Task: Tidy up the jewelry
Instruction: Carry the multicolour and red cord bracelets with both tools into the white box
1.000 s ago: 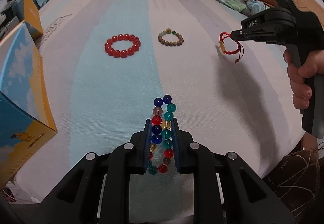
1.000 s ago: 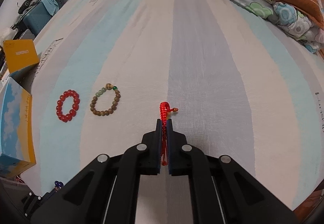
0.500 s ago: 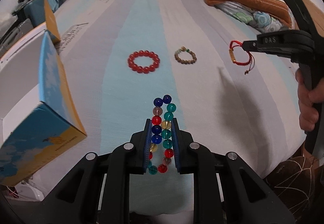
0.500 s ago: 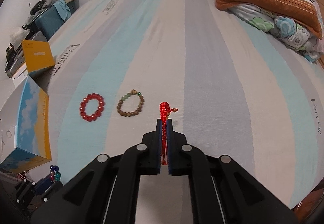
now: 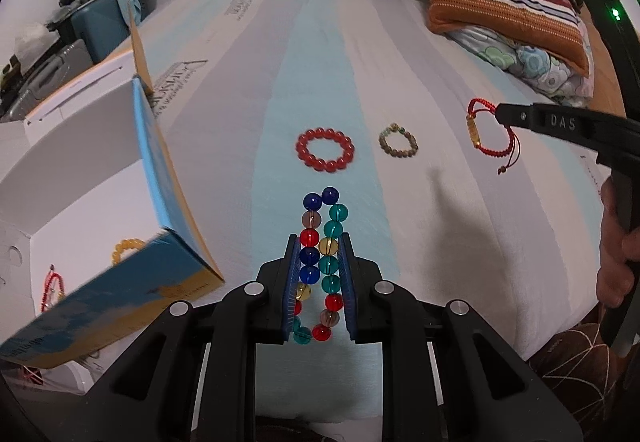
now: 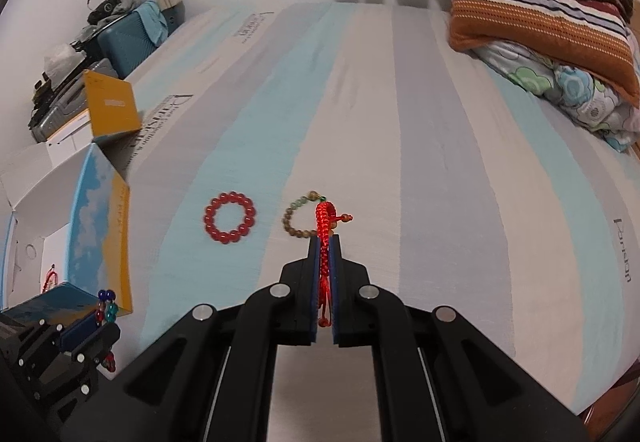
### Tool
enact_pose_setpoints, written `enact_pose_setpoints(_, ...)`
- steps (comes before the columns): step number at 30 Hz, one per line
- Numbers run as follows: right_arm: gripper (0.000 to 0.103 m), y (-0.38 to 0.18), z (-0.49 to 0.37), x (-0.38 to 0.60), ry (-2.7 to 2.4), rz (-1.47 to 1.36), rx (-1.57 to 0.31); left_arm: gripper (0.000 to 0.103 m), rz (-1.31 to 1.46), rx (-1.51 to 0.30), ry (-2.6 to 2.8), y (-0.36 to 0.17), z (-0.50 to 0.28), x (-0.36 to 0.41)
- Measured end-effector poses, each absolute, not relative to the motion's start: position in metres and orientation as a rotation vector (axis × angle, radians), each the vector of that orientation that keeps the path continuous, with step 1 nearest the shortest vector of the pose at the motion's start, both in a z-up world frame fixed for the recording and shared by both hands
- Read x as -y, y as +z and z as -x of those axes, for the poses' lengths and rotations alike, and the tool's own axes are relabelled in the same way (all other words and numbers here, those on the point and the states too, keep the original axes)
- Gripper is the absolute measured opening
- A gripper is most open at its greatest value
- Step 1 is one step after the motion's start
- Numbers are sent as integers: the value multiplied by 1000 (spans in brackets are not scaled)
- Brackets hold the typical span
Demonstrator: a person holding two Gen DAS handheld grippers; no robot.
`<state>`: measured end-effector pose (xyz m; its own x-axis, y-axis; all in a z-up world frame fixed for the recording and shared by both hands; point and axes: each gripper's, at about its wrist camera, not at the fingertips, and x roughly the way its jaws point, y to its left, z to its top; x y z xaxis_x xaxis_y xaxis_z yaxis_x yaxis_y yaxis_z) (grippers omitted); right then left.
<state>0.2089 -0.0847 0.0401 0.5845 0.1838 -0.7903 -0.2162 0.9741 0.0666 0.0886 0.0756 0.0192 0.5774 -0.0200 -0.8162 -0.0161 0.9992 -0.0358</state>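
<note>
While both jaws pinch bracelets (multicolored, red cord), the open box (image 5: pixel 80 178) holds a yellow bracelet (image 5: pixel 127 247).

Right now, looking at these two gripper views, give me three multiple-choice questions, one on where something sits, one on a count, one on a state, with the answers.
1. Where does the open box sit?
A. at the bed's left edge
B. on the striped pillow
C. between the two loose bracelets

2. How many bracelets lie loose on the striped sheet?
A. none
B. two
C. five

3. What is the right gripper doing?
A. standing wide open and empty
B. shut on a red cord bracelet
C. shut on a yellow bead bracelet

Answers:
1 A: the box stands left of the red bead bracelet, by the sheet's edge.
2 B: only the red bead bracelet and the brown bead bracelet lie there.
3 B: the red cord bracelet is pinched between its pads; the left gripper clamps the multicoloured bead bracelet.
</note>
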Motion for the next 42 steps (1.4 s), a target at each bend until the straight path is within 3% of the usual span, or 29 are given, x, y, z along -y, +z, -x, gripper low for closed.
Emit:
enact_pose_setpoints(22, 3, 89, -169, -3, 355, 91, -826, 18, 85, -883, 113, 68, -74, -153)
enact_pose_setpoints(42, 3, 111, -134, -117, 539, 146, -777, 18, 151, -872, 269, 75, -44, -259)
